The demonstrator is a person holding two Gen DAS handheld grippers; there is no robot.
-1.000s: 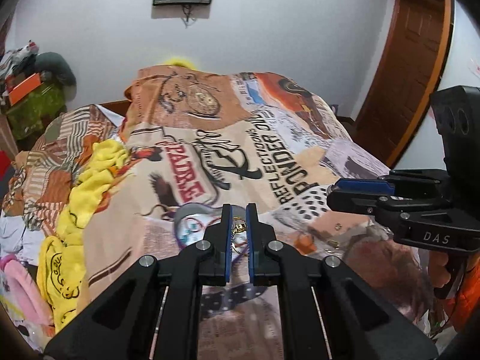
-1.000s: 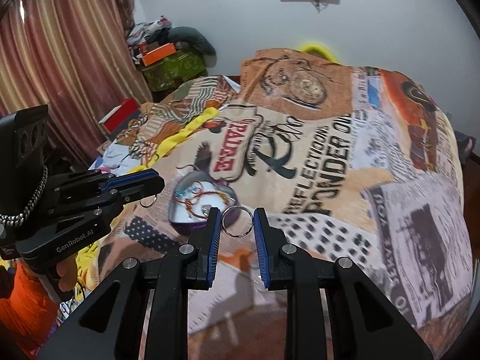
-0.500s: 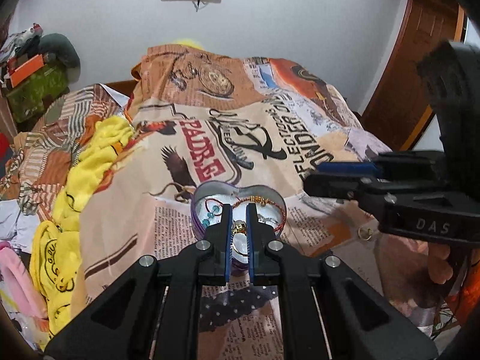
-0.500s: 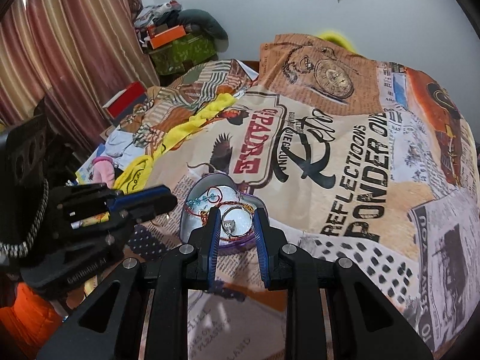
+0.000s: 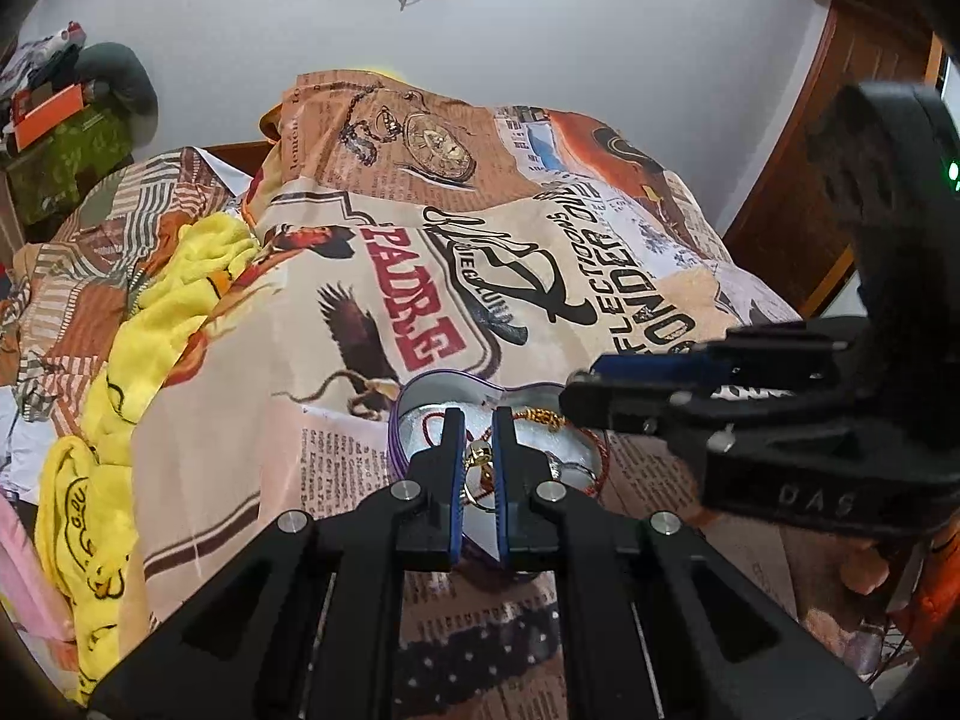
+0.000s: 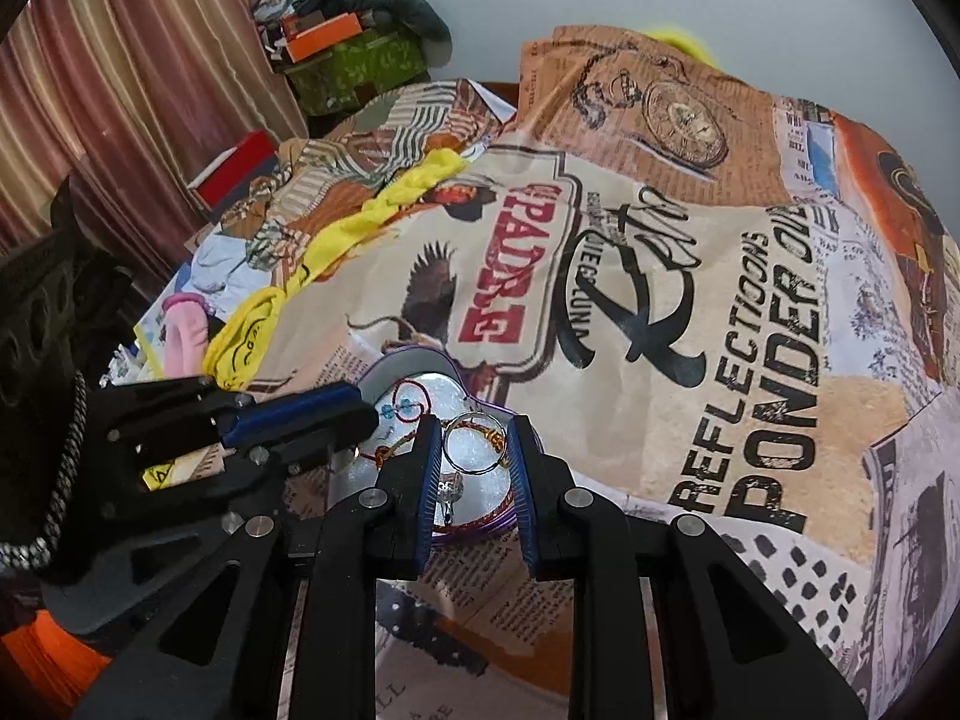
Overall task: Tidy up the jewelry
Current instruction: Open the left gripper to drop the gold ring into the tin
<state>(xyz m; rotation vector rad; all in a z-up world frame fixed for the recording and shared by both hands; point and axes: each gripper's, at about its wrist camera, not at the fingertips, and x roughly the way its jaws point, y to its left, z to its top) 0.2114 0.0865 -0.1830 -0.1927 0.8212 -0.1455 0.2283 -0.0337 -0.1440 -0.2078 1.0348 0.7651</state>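
A heart-shaped purple tin [image 5: 403, 420] [image 6: 384, 375] lies open on the printed bedspread, holding red cord bracelets [image 6: 411, 402] and other small pieces. My left gripper [image 5: 478, 468] is shut on a gold ring [image 5: 477, 457] and hangs right over the tin. My right gripper [image 6: 471, 456] is shut on a silver ring [image 6: 473, 441], also right above the tin. Each gripper shows from the side in the other's view, left [image 6: 288, 420] and right [image 5: 690, 384], close together.
The printed bedspread [image 6: 690, 312] covers the bed. A yellow cloth [image 5: 150, 312] and a pink item [image 6: 183, 333] lie at its left. Boxes and clutter [image 6: 348, 54] stand by the curtain; a wooden door [image 5: 840, 138] is at the right.
Both grippers have moved in over the heart-shaped tin and lower toward it, each keeping its ring. The tin now lies directly under both pairs of fingertips.
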